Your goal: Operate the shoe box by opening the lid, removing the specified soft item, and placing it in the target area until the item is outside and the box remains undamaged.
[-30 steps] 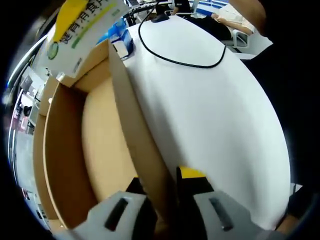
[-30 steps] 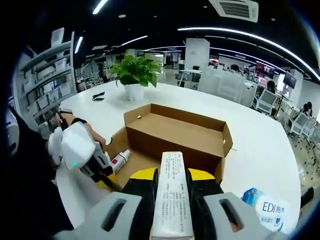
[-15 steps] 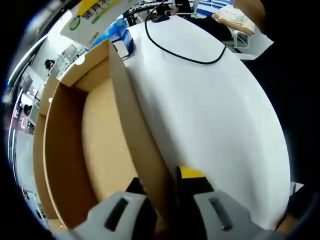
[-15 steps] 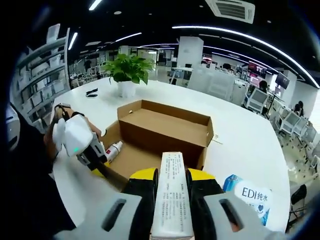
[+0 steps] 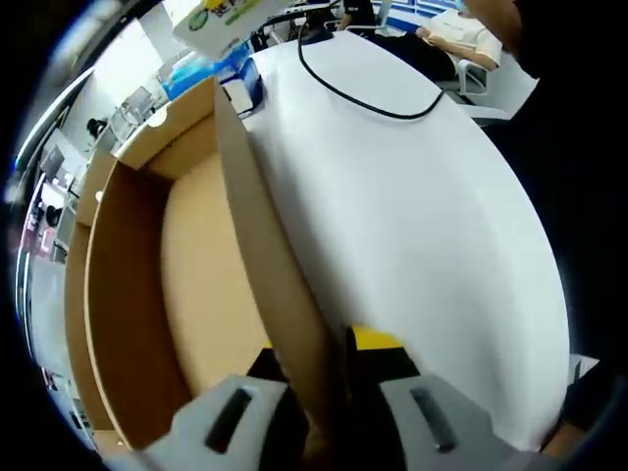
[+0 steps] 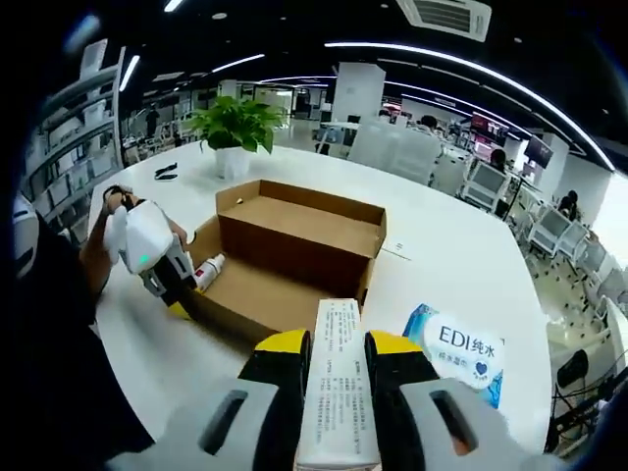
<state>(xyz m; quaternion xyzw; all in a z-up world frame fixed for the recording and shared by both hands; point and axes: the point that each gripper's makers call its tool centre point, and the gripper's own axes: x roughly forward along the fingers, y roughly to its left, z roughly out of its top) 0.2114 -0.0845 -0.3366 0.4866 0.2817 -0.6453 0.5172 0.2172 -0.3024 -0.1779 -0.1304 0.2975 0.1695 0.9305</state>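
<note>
Holding the box (image 6: 294, 260) steady is my left hand-held gripper's (image 6: 177, 291) job right now: in the left gripper view its jaws are clamped on the cardboard side wall (image 5: 270, 255) at the near edge. In the right gripper view the lid is already folded back and the box lies open on the white desk (image 6: 461, 265), with a small bottle (image 6: 208, 269) lying inside near the left end. My right hand-held gripper (image 6: 337, 368) is clenched on the soft pack (image 6: 337, 388), raised clear of the box, over the desk. A blue-and-white wipes pack (image 6: 456, 350) lies to the right. I judge opening and removal done; setting the pack down in the target area remains. The cardboard looks undamaged.
</note>
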